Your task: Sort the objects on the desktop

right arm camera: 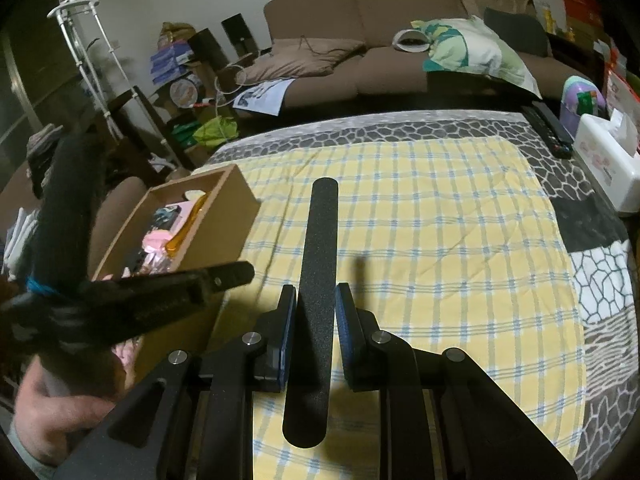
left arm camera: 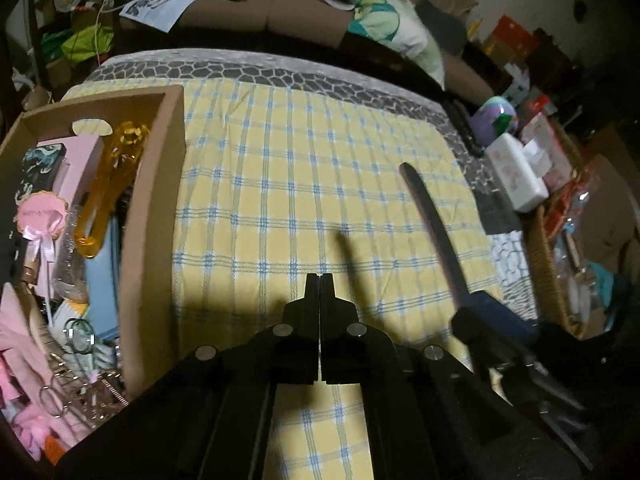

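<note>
1. A dark nail file point(right arm camera: 317, 304) is being gripped between the blue pads of the right hand-held gripper point(right arm camera: 316, 312), right of the cardboard box point(left arm camera: 154, 216) and above the checked cloth point(left arm camera: 300, 160); the left hand-held gripper point(left arm camera: 320, 280) is being kept fully closed on nothing, just right of the box.
2. The file is being held near its middle; it could pivot or slip out before the box is reached.
3. The box's contents are partly cut off and cluttered; whether room remains cannot be told.
</note>
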